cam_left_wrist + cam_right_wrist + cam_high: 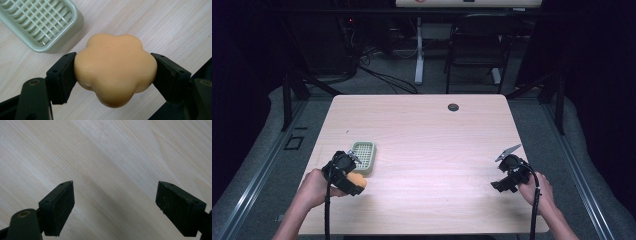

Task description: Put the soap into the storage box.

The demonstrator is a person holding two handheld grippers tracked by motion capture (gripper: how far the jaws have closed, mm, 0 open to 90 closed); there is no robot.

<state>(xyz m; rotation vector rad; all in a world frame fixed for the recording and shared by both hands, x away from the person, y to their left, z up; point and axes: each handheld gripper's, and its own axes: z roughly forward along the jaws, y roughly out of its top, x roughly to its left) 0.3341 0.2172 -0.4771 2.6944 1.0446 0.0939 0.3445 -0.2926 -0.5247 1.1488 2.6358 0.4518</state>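
Observation:
A pale orange, flower-shaped soap (115, 68) sits clamped between the two black jaws of my left gripper (113, 75). In the high view this left gripper (353, 181) is at the table's front left, with the orange soap (358, 179) at its tip. Just beyond it lies a pale green soap dish (363, 155) with a slotted grid floor; the same soap dish (41, 23) stands empty at the upper left of the left gripper view. My right gripper (503, 184) hovers at the front right, and its jaws (115, 207) are wide apart over bare wood.
The light wooden table (422, 130) has a small dark round cap (453, 107) near its far edge. Behind the table stand a black chair (479, 45) and a white desk leg (418, 50), with cables on the floor.

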